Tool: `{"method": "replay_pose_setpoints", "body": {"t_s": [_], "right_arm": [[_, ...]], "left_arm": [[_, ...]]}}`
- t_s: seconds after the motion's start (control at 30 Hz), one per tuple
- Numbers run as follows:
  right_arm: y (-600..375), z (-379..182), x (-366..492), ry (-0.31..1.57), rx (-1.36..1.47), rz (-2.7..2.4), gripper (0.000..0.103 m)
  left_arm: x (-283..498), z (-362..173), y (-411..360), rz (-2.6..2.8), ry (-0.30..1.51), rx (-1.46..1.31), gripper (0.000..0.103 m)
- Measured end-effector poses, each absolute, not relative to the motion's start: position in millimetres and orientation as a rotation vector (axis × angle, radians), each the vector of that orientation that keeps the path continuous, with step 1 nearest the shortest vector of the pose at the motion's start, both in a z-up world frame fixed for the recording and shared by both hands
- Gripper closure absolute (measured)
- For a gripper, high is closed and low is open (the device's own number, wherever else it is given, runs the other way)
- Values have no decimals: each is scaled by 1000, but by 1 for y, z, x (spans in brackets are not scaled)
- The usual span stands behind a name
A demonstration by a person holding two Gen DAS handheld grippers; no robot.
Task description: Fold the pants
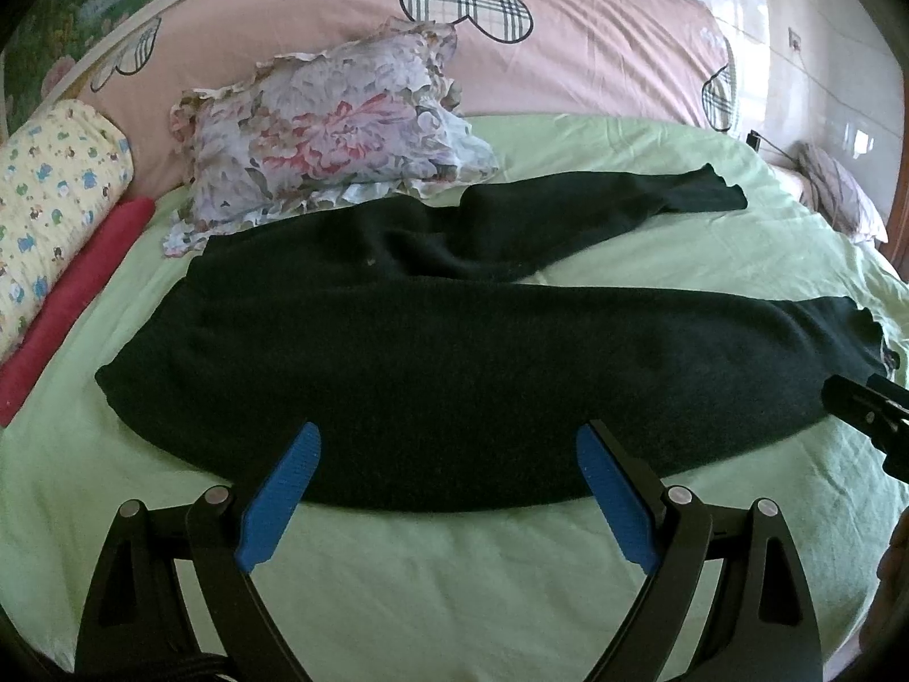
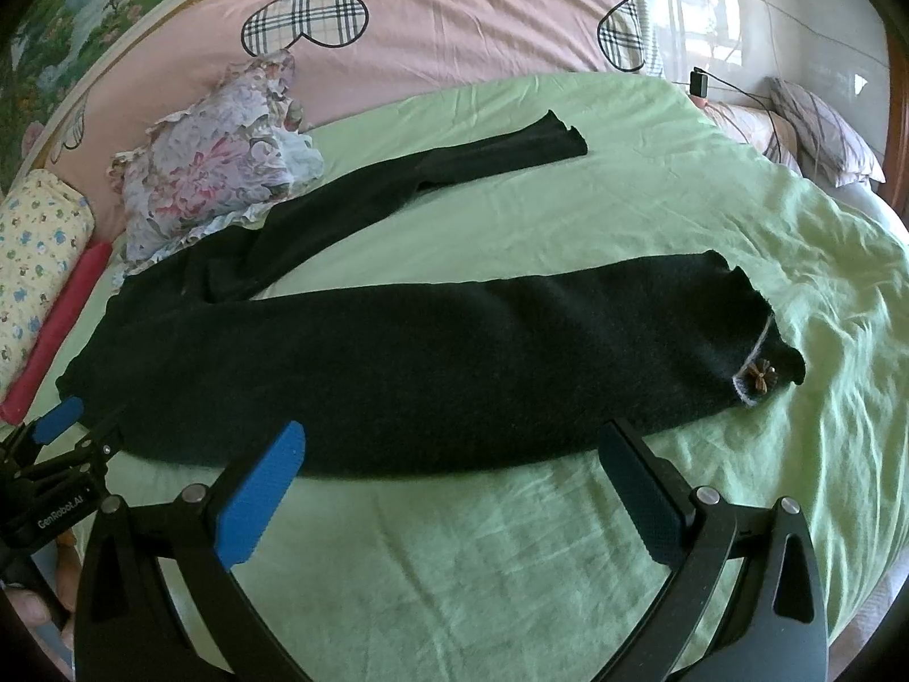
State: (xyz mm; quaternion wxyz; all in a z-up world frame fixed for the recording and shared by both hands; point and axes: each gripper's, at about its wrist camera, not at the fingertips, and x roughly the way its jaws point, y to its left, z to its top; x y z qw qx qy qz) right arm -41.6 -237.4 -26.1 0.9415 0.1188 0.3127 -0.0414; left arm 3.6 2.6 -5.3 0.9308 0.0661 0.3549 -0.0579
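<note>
We held the left hand-held gripper (image 1: 449,449) with its jaws spread wide over the near edge of the dark pants (image 1: 454,364), gripping nothing. The right hand-held gripper (image 2: 454,454) was likewise wide open and empty above that edge. The pants lay flat on the green bed sheet (image 2: 454,540), legs parted, the far leg touching a floral pillow (image 1: 324,131).

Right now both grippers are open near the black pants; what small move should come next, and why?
Probably lower the left gripper onto the near edge of the pants and close. Its jaws stand open over that edge, holding nothing, and the two legs lie spread apart on the green sheet, so no fold has begun.
</note>
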Motion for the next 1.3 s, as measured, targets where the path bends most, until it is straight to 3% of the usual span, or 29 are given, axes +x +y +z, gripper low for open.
{"method": "replay_pose_setpoints", "body": {"t_s": [0.73, 1.3], "right_arm": [[-251, -5, -12, 651, 308, -10, 0], [-300, 38, 91, 681, 271, 23, 0]], "left_arm": [[46, -1, 0, -217, 782, 164, 11], [173, 35, -7, -310, 815, 196, 11]]}}
